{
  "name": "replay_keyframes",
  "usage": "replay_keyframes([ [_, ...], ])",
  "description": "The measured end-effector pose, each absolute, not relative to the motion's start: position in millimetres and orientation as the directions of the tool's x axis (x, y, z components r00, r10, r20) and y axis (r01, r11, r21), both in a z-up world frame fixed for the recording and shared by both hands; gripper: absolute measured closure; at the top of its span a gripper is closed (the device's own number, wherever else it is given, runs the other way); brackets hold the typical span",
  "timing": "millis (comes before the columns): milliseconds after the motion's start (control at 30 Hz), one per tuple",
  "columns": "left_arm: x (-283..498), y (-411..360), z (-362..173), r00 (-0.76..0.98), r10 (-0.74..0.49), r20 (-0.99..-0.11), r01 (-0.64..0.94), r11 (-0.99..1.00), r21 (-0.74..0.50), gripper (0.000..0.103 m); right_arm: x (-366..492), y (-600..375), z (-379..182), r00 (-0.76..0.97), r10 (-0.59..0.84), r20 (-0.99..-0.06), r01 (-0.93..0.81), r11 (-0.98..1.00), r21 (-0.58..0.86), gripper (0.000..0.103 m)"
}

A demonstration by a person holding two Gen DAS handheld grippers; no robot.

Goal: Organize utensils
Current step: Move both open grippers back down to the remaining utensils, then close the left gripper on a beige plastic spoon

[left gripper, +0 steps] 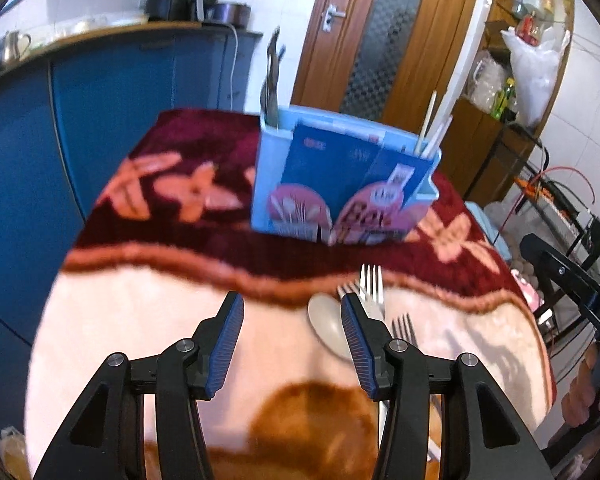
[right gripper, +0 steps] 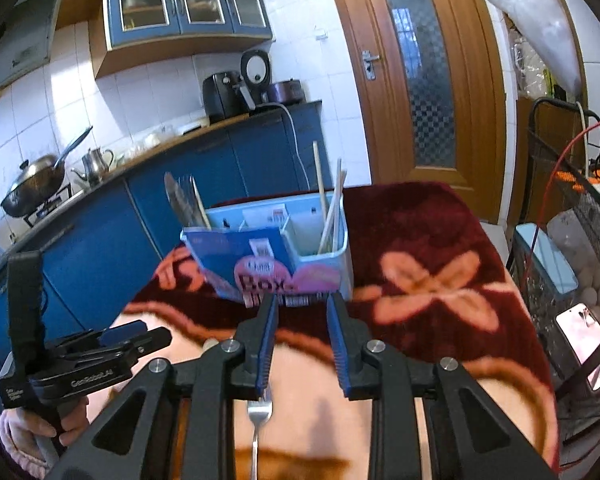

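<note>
The left gripper [left gripper: 292,312] hangs over the pale peach part of the floral fleece blanket [left gripper: 180,200], its blue-padded fingers [left gripper: 226,344] spread wide with nothing between them; just off its right-hand finger lie the loose pieces: a beige plastic spoon [left gripper: 326,330] bowl-up, a shiny steel fork [left gripper: 371,286] with tines pointing away, and a second steel fork [left gripper: 405,328] tucked close beside it, all flat on the blanket; the right-hand finger covers part of the spoon and the first fork's neck. Further back, on the maroon band, stands the light blue plastic utensil box [left gripper: 342,184] with its blue and pink printed card across the front; steel cutlery [left gripper: 272,80] stands upright in its left compartment, pale chopsticks [left gripper: 430,124] lean in the right one. Over on the other side, the right gripper [right gripper: 302,304] points straight at that box [right gripper: 342,256]; its fingers [right gripper: 338,344] stand parted by a moderate gap and grip nothing; a steel fork [right gripper: 259,412] lies on the blanket below and between them, tines toward the box, its tips hidden behind the left-hand finger. The chopsticks [right gripper: 328,208] show clearly in the near compartment; the middle one cannot be read. At the left of this view the left gripper [right gripper: 120,340] appears side-on. Around the table: blue kitchen cabinets [right gripper: 100,232], a wok [right gripper: 34,188] and kettle [right gripper: 96,162] on the counter, a wooden door [right gripper: 420,80], a wire rack [right gripper: 572,240] crowding the right edge.
</note>
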State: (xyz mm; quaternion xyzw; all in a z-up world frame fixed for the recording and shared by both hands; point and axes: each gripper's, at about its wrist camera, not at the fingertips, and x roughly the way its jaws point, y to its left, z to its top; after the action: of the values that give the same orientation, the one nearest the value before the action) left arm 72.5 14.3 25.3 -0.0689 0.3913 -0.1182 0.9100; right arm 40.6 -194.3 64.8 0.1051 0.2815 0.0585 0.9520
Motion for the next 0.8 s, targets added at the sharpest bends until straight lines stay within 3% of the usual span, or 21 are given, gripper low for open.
replay_keyframes([
  [433, 85.7, -10.3, -9.7, 0.555, -0.295, -0.778, 0.166, 0.956, -0.243, 0.051, 38.5, -195.5, 28.6, 0.786, 0.224, -0.576, -0.064, 0.957, 0.285, 0.070],
  [800, 95.5, -25.0, -16.6, 0.562, -0.265, -0.783, 0.164, 0.964, -0.209, 0.051, 40.1, -197.8, 14.5, 0.769, 0.246, -0.589, -0.067, 0.949, 0.309, 0.069],
])
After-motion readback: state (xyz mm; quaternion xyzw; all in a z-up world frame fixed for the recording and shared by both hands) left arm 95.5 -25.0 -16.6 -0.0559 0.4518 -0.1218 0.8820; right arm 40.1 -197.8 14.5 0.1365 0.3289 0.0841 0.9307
